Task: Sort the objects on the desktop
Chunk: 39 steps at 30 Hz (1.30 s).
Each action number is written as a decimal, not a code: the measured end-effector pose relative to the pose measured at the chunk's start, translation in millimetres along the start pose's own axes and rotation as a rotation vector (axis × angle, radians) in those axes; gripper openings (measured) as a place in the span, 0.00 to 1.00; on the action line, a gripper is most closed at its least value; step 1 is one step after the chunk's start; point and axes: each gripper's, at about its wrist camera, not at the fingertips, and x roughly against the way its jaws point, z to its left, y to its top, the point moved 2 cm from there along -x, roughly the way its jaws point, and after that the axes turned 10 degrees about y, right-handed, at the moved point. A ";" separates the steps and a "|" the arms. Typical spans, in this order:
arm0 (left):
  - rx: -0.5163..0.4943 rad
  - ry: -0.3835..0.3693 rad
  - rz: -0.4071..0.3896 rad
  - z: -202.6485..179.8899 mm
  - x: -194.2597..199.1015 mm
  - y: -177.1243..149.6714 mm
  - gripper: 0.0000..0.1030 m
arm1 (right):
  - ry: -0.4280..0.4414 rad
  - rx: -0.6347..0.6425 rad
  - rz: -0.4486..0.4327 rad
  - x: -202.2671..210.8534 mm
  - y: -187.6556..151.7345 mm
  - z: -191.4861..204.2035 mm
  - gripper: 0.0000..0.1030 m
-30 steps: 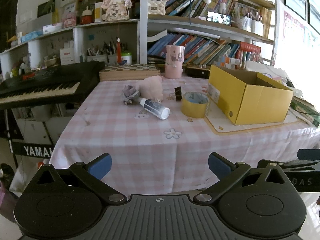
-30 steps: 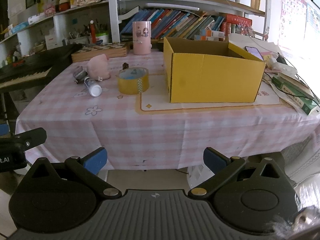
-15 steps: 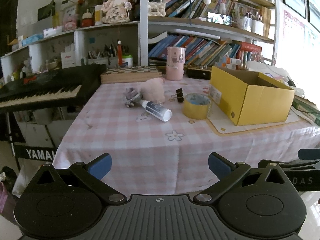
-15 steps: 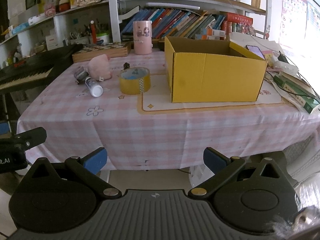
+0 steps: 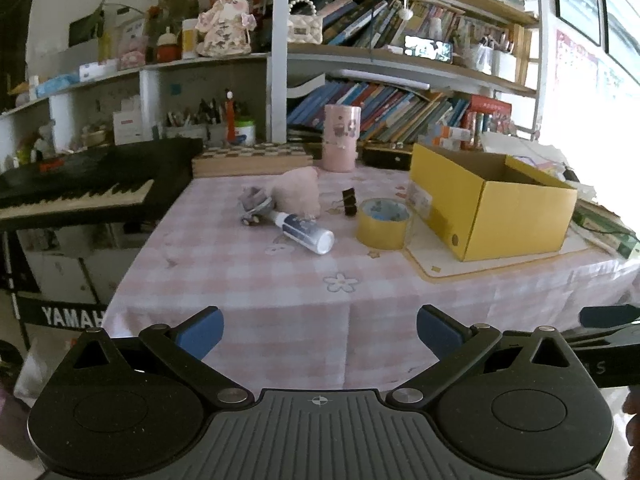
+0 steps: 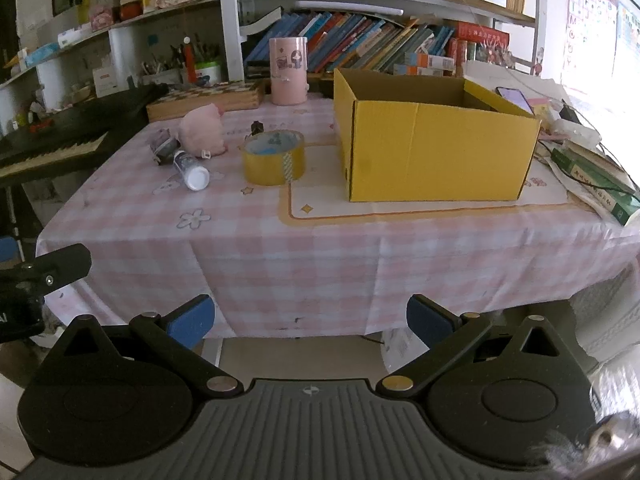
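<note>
Both tools, left tool (image 5: 320,326) and right tool (image 6: 310,314), spread apart, empty, short of tabletop (image 6: 280,232). Ahead: tape roll (image 6: 274,157), bottle (image 5: 306,233), plush (image 5: 298,192); open yellow box (image 6: 432,156) ahead-right, ready for sorting.

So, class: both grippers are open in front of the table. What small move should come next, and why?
Probably bring the right gripper forward to the tape roll: it sits nearest the open yellow box, and neither it nor the left gripper holds anything yet.
</note>
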 end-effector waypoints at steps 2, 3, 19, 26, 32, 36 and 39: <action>-0.005 0.002 0.005 0.2 -1.6 0.2 1.00 | 0.005 -0.001 0.003 -0.7 -0.2 0.9 1.00; -0.011 0.004 0.008 -0.4 -2.2 0.4 1.00 | 0.006 0.000 0.002 -0.7 0.0 1.5 1.00; -0.059 0.028 0.013 -0.8 -5.7 2.2 1.00 | 0.036 0.016 -0.017 0.0 3.5 7.1 0.91; -0.075 0.037 0.020 0.2 -5.6 1.7 1.00 | 0.057 0.013 -0.014 -4.5 6.8 9.0 0.87; -0.063 0.071 0.034 4.9 -9.3 2.3 1.00 | 0.079 0.022 -0.013 -10.2 10.7 11.8 0.86; -0.056 0.096 0.042 9.1 -12.1 3.7 1.00 | 0.083 0.028 -0.001 -16.9 13.6 13.1 0.79; -0.052 0.109 0.051 11.9 -15.0 3.9 1.00 | 0.086 0.032 0.008 -22.0 15.3 13.9 0.78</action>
